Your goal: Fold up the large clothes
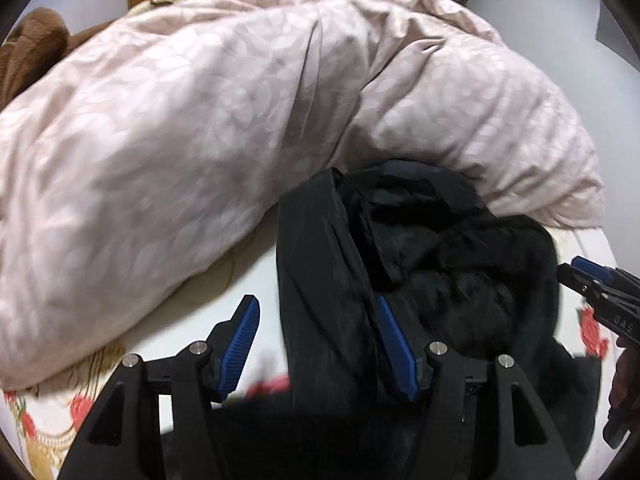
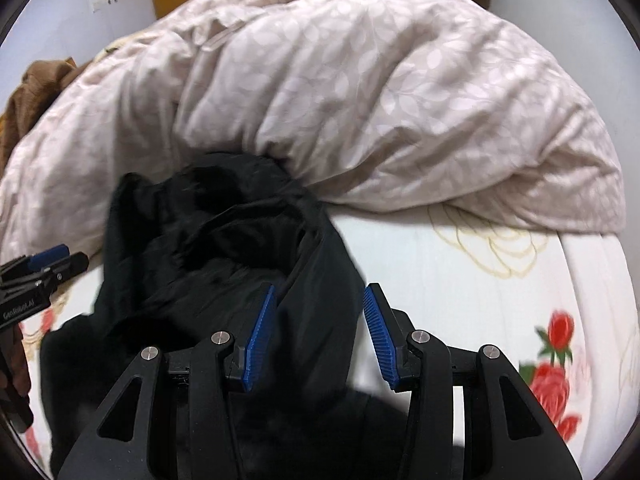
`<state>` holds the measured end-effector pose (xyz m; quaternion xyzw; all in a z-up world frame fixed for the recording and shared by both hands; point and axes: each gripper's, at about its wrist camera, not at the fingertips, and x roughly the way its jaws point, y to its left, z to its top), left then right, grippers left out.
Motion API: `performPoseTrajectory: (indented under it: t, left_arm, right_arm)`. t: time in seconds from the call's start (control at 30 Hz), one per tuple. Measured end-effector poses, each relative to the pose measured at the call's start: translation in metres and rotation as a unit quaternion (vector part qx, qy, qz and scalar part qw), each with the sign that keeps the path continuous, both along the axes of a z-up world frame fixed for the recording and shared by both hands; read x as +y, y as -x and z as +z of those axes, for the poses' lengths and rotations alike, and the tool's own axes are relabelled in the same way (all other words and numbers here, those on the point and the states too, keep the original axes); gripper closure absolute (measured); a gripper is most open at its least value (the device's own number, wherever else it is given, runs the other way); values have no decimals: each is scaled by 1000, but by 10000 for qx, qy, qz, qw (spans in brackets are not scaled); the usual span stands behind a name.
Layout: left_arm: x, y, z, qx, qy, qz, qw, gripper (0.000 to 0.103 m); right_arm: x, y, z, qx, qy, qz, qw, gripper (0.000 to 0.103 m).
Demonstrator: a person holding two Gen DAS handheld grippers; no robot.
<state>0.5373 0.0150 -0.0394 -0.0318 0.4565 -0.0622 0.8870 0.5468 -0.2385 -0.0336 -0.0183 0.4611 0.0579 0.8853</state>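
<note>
While a bulky pinkish-beige quilt with a faint leaf print [image 1: 248, 128] lies heaped across the far side of the bed, a crumpled black garment of smooth, slightly shiny fabric [image 1: 420, 248] sits in front of it on the white quilted bedsheet printed with red roses and gold outlines [image 2: 500, 280]. The garment is bunched into soft folds, with one long flat panel running toward the cameras.

In the left wrist view, the left gripper [image 1: 318, 344] has its ribbed blue pads spread wide, and that long black panel passes between them; the right pad seems to lie against the cloth, the left one stands apart over bare sheet. In the right wrist view, the right gripper [image 2: 320, 336] is likewise spread, with the garment's right edge lying between its pads, close to the left pad and clear of the right one. Neither gripper pinches the cloth.

Each gripper shows at the edge of the other's view, partly cut off. A brown fuzzy cloth [image 1: 28, 52] lies at the far left, only partly seen. The garment's near end is hidden under the gripper bodies, and motion blur softens its folds.
</note>
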Motion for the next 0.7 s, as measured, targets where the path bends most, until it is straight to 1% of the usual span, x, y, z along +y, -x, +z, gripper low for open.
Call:
performPoseTrajectory:
  t: [0.1,0.13,0.17,0.2,0.23,0.27,0.3,0.33,0.43,0.47,0.53,0.6,0.7]
  left_arm:
    - [-6,-26,-17,113,-26,17,9999,40]
    - [-8,-31,-21,119,-21,-3,9999,40]
    - [-10,-34,-27,155,-47,-34,9999,48]
    - [-12,-36,-31,198,-69,-83,9997,78]
    - [-14,-36,-36,265,-42,-148,9995,89]
    - [-13,-33,-37,248,-16,-135,9996,95]
    - [-10,-26,-33,108,48,-119,9999,98]
    - [-7,-18,-28,-19,128,-119,9998,99]
    - [6,14,-3,-397,391,-93,9984,99]
    - [11,26,6,-512,472,-73,9975,100]
    - [20,56,26,-738,655,-69,9951,100]
    - [31,89,43,-928,920,-41,9914,100]
    - [41,135,61,-1130,1069,-35,9878,100]
  right_arm:
    - [0,-29,-15,187,47,-9,9998,57]
    - [1,-38,-23,352,55,-13,9994,57]
    - [3,-45,-30,502,83,-6,9987,59]
    - [4,-47,-34,566,99,-11,9983,67]
    - [5,-48,-36,589,47,26,9982,93]
    - [7,-46,-37,594,-17,70,9982,94]
    - [8,-40,-33,460,11,92,9989,95]
    - [9,-34,-27,332,-30,131,9994,96]
    - [3,-2,3,-124,-392,113,9991,96]
    - [0,15,16,-303,-480,124,9983,96]
    - [-5,45,34,-506,-712,101,9961,96]
    - [-8,71,48,-660,-903,59,9937,96]
    - [-15,117,65,-841,-1165,-37,9896,96]
